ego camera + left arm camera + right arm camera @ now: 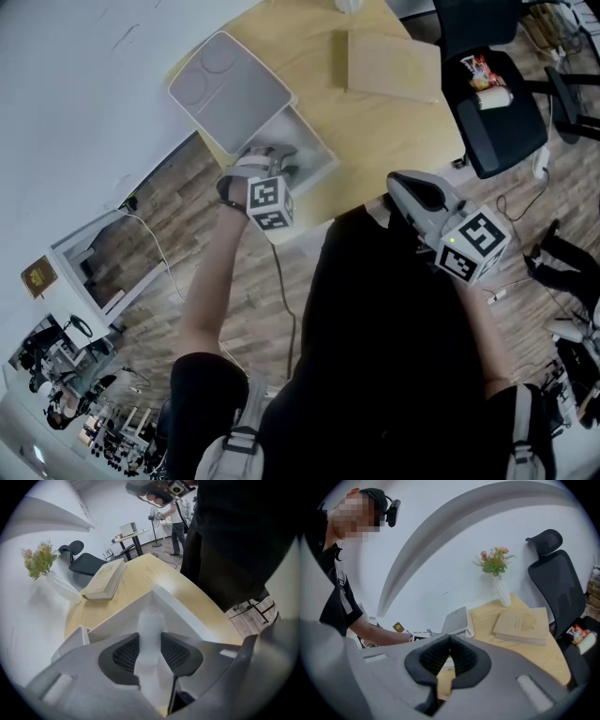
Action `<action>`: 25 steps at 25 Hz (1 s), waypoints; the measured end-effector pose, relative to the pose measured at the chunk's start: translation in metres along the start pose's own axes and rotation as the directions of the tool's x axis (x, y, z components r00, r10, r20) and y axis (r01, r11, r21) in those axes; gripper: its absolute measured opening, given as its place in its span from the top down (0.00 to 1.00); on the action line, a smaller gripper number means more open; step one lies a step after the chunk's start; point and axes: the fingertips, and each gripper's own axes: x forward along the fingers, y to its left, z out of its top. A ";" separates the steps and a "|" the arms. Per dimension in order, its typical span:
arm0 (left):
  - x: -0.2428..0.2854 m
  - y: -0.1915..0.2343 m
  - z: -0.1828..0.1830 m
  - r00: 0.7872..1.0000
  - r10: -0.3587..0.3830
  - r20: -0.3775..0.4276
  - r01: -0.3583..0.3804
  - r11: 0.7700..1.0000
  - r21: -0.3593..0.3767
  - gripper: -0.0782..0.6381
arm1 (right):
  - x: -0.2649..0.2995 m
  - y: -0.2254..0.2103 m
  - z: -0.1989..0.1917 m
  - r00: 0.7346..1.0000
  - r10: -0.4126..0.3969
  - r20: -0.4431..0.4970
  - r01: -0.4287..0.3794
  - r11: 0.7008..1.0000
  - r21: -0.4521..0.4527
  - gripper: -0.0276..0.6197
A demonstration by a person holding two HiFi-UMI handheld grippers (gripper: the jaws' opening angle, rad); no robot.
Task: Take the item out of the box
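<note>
A white box (317,155) sits open at the near edge of the wooden table (375,122), its lid (230,89) tipped back. My left gripper (274,157) reaches down into it. In the left gripper view a frosted white, bottle-shaped item (151,620) stands upright between the dark pads (126,654), which touch both its sides; my left gripper (151,649) is shut on it, inside the box wall (190,616). My right gripper (397,180) hangs off the table by my body, its jaws closed with nothing in them (450,641).
A tan book (394,64) lies further back on the table, with a vase of flowers (500,581) behind it. A black office chair (492,103) stands at the table's right end. A cable (281,300) runs over the wooden floor below the left arm.
</note>
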 end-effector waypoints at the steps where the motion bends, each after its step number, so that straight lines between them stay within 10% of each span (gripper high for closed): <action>1: -0.002 0.002 0.000 1.000 0.010 0.000 -0.010 1.000 -0.010 0.68 | 0.000 0.000 0.001 1.000 0.002 0.001 -0.002 1.000 -0.002 0.95; 17: -0.045 0.019 0.013 0.977 0.197 -0.080 -0.210 0.954 -0.213 0.68 | -0.007 -0.001 0.030 0.982 0.185 -0.026 -0.185 0.983 -0.016 0.95; 25: -0.086 0.038 0.022 0.911 0.378 -0.168 -0.413 0.827 -0.380 0.68 | -0.014 -0.009 0.044 0.954 0.290 -0.076 -0.295 0.953 -0.069 0.95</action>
